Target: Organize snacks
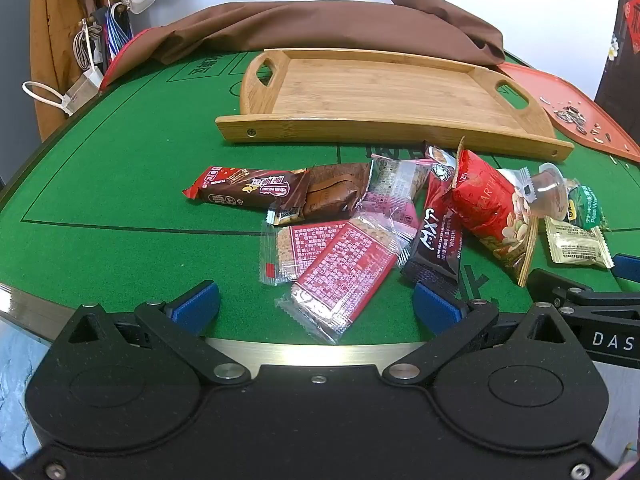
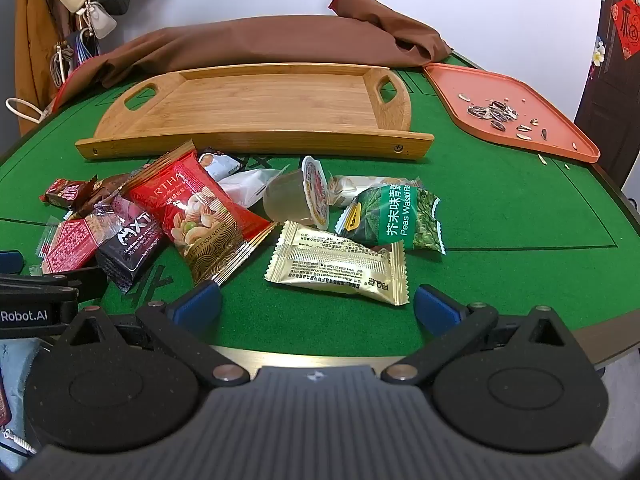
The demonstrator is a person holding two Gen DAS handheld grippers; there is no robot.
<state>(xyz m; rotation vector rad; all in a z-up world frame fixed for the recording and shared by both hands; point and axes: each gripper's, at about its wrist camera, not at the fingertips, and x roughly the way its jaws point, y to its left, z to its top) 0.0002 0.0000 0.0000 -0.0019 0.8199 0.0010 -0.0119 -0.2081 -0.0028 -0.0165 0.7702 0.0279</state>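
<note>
A pile of snack packets lies on the green table in front of an empty wooden tray [image 1: 384, 92] [image 2: 256, 100]. My left gripper [image 1: 316, 304] is open and empty at the table's near edge, with a red-labelled clear bar packet [image 1: 340, 272] between its fingers. A brown chocolate bar [image 1: 248, 190], a black packet [image 1: 438, 248] and a red nut bag [image 1: 492, 208] [image 2: 200, 208] lie beyond. My right gripper [image 2: 316, 304] is open and empty, just short of a gold packet [image 2: 340, 264]. A green wasabi pea bag [image 2: 396, 216] and a jelly cup [image 2: 296, 200] lie behind it.
A brown cloth [image 1: 320, 24] [image 2: 260, 40] is heaped behind the tray. An orange tray [image 2: 508, 112] [image 1: 568, 108] with sunflower seed shells sits at the right. Bags and a coat hang at the far left. The table's metal edge runs just under both grippers.
</note>
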